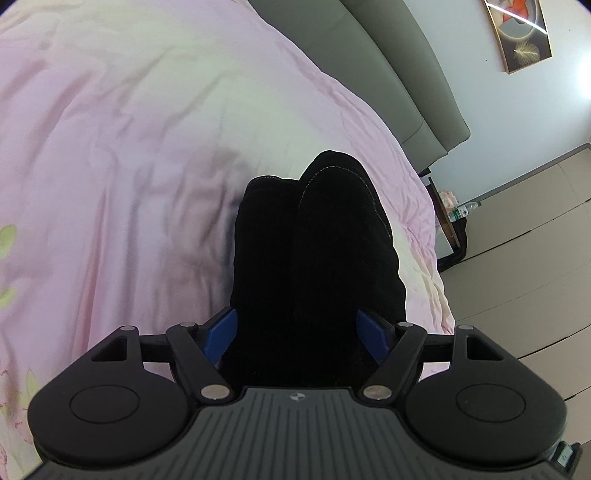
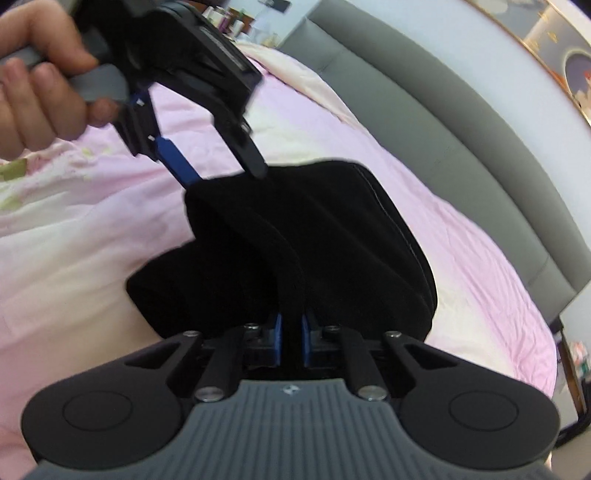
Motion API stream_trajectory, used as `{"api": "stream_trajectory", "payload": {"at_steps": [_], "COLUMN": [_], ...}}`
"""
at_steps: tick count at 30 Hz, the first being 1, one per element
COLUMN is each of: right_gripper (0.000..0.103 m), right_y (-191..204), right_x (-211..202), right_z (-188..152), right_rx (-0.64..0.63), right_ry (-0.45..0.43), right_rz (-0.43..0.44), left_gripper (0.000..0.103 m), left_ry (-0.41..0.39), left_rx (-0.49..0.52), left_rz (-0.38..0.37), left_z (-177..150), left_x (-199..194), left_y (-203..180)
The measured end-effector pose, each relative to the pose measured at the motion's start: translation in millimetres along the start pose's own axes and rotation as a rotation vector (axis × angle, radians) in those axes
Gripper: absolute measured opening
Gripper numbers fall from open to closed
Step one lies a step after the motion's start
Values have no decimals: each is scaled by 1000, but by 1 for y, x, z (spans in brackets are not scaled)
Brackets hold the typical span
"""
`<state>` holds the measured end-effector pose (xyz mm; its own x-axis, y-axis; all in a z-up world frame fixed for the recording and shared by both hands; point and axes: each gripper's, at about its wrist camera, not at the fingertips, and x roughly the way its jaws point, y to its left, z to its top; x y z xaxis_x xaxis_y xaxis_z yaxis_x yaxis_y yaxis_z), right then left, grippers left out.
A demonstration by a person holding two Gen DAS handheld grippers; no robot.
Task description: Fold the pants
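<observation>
The black pants [image 1: 317,258] hang lifted above a pink bedspread [image 1: 129,147]. In the left wrist view my left gripper [image 1: 297,328] has its blue pads wide apart with the pants' fabric bunched between them. In the right wrist view my right gripper [image 2: 291,332] is shut on an edge of the pants [image 2: 332,240]. The left gripper [image 2: 221,173] shows there at upper left, held by a hand, its fingers at the pants' upper edge.
A grey padded headboard [image 2: 461,122] curves behind the bed. A framed picture [image 1: 521,33] hangs on the wall. A small stand with a bottle [image 1: 461,212] is beside the bed, on a tiled floor [image 1: 517,295].
</observation>
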<state>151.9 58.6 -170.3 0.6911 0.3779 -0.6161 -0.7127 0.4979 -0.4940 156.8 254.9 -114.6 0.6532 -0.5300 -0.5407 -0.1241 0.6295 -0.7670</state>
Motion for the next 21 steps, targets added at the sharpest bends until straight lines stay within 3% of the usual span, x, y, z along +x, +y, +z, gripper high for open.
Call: {"api": "stream_trajectory", "payload": {"at_steps": [3, 6, 10, 12, 13, 14, 15, 18, 21], "right_gripper": [6, 6, 6, 13, 20, 32, 36, 37, 40], "right_y": [15, 26, 31, 27, 22, 14, -1, -55, -112], "right_x": [-10, 1, 21, 21, 20, 18, 14, 7, 12], "right_z": [2, -7, -18, -13, -9, -6, -1, 8, 21], "right_rx": [-97, -147, -173, -148, -118, -80, -17, 212, 402], "right_ry": [-45, 10, 61, 57, 66, 76, 75, 46, 14], "right_rz": [6, 33, 56, 62, 96, 146, 207, 324, 319], "left_gripper": [85, 87, 87, 81, 80, 73, 65, 52, 49], "left_ry": [0, 29, 110, 151, 139, 139, 140, 138, 145], "left_rx": [-4, 7, 70, 109, 148, 178, 186, 119, 75], "left_rz": [-18, -47, -31, -33, -11, 12, 27, -4, -21], "left_z": [-2, -4, -14, -22, -25, -26, -26, -21, -18], "left_x": [-1, 7, 27, 35, 35, 34, 33, 26, 24], "left_y": [0, -4, -13, -19, -24, -28, -30, -21, -13]}}
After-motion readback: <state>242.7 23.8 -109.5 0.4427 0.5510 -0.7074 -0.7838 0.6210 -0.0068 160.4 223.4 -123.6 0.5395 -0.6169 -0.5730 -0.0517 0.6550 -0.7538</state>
